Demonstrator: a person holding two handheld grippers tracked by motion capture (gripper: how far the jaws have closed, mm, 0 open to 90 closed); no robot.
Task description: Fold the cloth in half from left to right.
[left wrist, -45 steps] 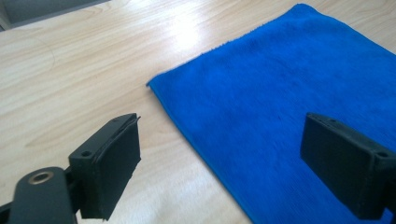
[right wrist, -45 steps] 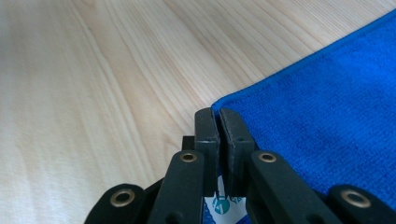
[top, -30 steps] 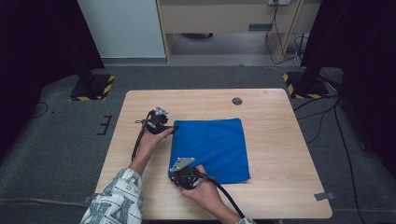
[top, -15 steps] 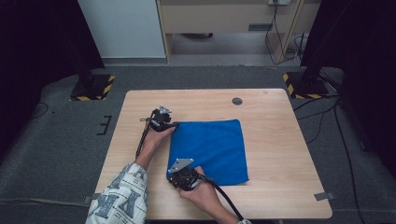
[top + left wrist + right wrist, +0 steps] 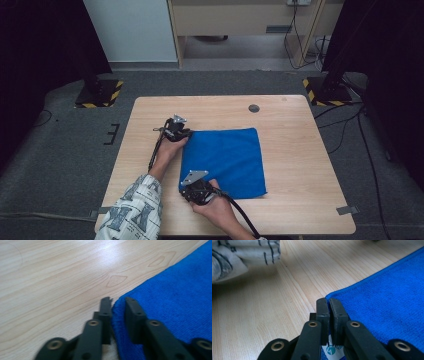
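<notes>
The blue cloth (image 5: 223, 161) is lying flat on the wooden table (image 5: 300, 165), spreading away from both grippers toward the table's right side. The left gripper (image 5: 117, 305) has just been closing and is pinching the cloth's far left corner; the right gripper (image 5: 328, 305) is clamping its near left corner.

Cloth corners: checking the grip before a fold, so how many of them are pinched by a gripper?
2. The left gripper has just closed on the blue cloth's far-left corner; the right gripper clamps the near-left corner.
</notes>
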